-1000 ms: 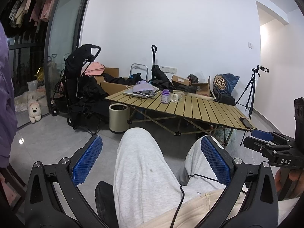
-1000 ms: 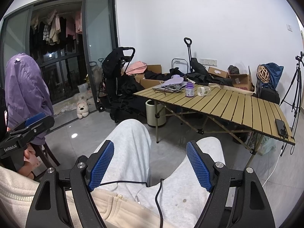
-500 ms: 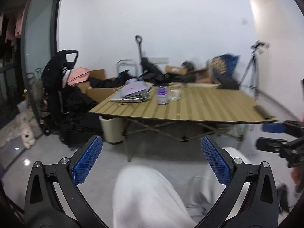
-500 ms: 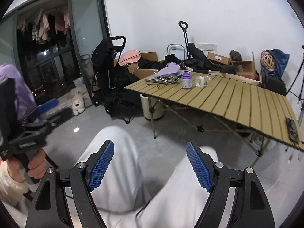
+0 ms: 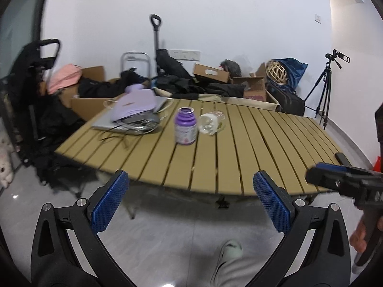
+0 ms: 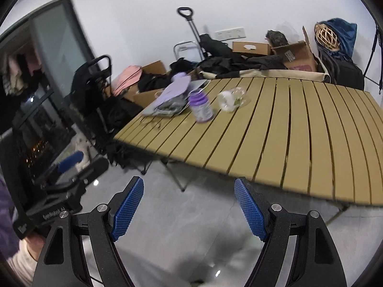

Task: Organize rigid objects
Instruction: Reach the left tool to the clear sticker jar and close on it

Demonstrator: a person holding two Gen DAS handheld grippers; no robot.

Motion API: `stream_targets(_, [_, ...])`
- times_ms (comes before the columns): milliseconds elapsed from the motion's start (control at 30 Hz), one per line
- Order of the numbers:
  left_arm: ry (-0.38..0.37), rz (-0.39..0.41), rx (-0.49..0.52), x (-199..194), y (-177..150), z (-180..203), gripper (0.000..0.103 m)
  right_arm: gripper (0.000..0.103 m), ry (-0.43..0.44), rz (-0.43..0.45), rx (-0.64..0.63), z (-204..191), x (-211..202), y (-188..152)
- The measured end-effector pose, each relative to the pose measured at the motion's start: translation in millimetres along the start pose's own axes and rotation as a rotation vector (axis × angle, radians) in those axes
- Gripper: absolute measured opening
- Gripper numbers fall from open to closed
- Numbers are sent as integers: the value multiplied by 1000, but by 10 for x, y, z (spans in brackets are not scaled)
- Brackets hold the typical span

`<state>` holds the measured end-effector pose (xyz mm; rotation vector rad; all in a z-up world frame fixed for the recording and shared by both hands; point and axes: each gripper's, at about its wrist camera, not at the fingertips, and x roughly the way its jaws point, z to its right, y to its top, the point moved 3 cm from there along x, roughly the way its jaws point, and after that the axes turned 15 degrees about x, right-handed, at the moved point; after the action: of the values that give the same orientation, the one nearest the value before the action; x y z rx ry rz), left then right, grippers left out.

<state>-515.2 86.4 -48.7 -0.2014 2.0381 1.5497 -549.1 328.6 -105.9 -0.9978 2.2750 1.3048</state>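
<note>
A purple bottle (image 5: 186,126) (image 6: 200,106) stands upright on the slatted tan table (image 5: 239,153) (image 6: 287,131). Just right of it a clear glass jar (image 5: 211,122) (image 6: 231,99) lies on its side. Further left, a lilac flat item (image 5: 136,102) (image 6: 173,88) rests on a grey laptop and cables. My left gripper (image 5: 190,202) is open and empty, short of the table's near edge. My right gripper (image 6: 189,206) is also open and empty, above the floor before the table. Each gripper shows at the edge of the other's view.
A dark phone (image 5: 342,159) lies at the table's right end. Behind the table sit cardboard boxes (image 5: 210,73), dark clothes, a trolley handle (image 5: 155,35) and a tripod (image 5: 325,88). A black stroller (image 6: 93,83) stands at the left. Grey-trousered legs (image 5: 234,265) are below.
Both grippers have risen and moved toward the table, which now looms larger. The person's legs have dropped to the bottom of both views. Both grippers stay open.
</note>
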Motion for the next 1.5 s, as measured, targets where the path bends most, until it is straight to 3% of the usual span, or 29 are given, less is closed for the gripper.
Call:
stream_targets(167, [-45,-19,-18,895,260,-65,103,83,-26,-19,105,212,715,638])
stream_targets(367, [-75,-53,-17,1630,403,-121,103,83,-60,-67,184,394,1878,1340])
stream_targets(567, [-93,-81,-34,2017,448,-205,103,83,-99,-78,356,692,2833,1863])
stream_targets(633, [-93,-94,-28,2112,452,-230,103,83,-150,-106,408,785,3088,1932])
stream_targets(733, [-72,-109,3,2228,469,-256,103,86,-81,-149,440,782,3313,1968])
stream_targets(1000, [-68,-139,-2,2365,445,-351,103,73,-34,-307,222,445,3645,1976])
stream_targets(1067, [-60,-151,-12,2360,437,-346,103,72,-64,-337,93,343,3599,1958])
stream_targets(1167, [-102,-142,-12,2307,430,-270,103,72,-182,-334,-230,279,3313,1855])
stream_targets(1200, [-120,-145,-16,2302,420,-225,103,72,-185,-356,-325,304,3168,1784])
stream_targets(1333, [-134,-212,-32,2385,340,-82,103,75,-150,-466,-481,467,2787,1493])
stream_targets(1500, [-154,-232,-109,2391,280,-62,103,77,-68,-489,-664,405,2520,1043])
